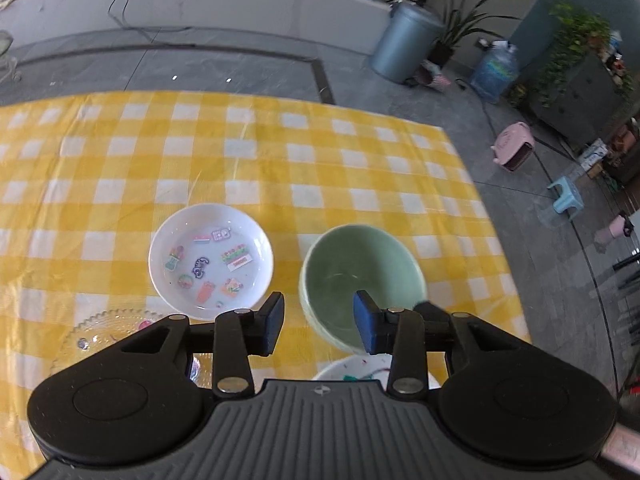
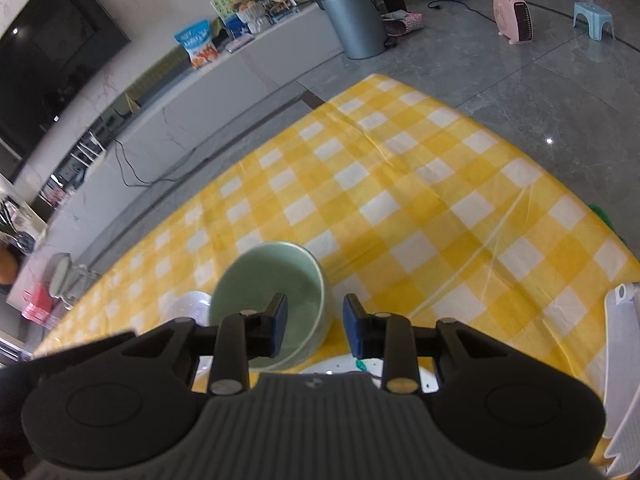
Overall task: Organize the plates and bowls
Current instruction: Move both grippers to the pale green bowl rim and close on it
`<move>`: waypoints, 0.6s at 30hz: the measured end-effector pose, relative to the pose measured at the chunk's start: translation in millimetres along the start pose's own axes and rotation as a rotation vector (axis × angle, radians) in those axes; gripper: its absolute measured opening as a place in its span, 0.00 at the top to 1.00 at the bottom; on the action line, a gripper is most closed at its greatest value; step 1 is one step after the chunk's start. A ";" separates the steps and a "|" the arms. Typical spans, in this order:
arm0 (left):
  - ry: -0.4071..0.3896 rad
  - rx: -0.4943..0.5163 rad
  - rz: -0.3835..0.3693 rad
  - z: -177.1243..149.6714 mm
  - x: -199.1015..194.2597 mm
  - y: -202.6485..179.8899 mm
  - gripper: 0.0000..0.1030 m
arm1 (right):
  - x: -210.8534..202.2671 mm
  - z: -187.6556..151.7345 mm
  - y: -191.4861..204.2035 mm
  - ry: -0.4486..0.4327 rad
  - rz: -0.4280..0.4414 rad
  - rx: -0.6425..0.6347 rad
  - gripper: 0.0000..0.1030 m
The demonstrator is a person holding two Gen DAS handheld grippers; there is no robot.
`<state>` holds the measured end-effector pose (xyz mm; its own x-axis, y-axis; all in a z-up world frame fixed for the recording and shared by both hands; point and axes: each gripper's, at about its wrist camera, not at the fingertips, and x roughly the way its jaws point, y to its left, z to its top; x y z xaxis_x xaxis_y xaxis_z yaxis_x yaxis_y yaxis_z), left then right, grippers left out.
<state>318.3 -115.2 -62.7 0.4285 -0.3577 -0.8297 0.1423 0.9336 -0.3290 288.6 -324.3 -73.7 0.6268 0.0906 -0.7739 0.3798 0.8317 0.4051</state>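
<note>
A pale green bowl point(image 1: 360, 276) stands on the yellow checked tablecloth point(image 1: 280, 152). My left gripper point(image 1: 318, 322) is open, its jaws astride the bowl's left wall. In the right wrist view the green bowl point(image 2: 272, 292) has its right wall between the open jaws of my right gripper point(image 2: 315, 322). A white dish with colourful stickers point(image 1: 211, 258) sits left of the bowl; only its pale edge point(image 2: 188, 306) shows in the right wrist view. A clear glass plate point(image 1: 104, 336) lies at the near left. A white patterned plate point(image 1: 360, 368) lies under the grippers, also seen in the right wrist view point(image 2: 344, 366).
The table edge runs along the right point(image 1: 480, 200). A white rack part point(image 2: 620, 344) stands at the right edge of the table. On the floor beyond are a grey bin point(image 1: 404, 40), a pink heater point(image 2: 514, 16) and a blue stool point(image 2: 592, 12).
</note>
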 end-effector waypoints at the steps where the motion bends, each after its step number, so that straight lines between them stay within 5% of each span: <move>1: 0.013 -0.004 0.005 1.6 5.2 1.1 0.58 | 4.0 -0.9 -1.6 0.010 0.001 0.005 0.71; 10: 0.052 -0.005 0.052 6.6 35.6 2.4 0.58 | 26.0 -1.9 -9.9 0.091 0.055 0.031 0.80; 18: 0.090 0.018 0.092 4.3 56.6 -2.2 0.78 | 39.6 -1.4 -16.5 0.117 0.083 0.052 0.81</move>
<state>346.1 -137.4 -107.1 0.3591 -0.2704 -0.8933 0.1223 0.9625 -0.2422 306.2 -333.6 -111.7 0.5754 0.2238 -0.7867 0.3664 0.7894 0.4925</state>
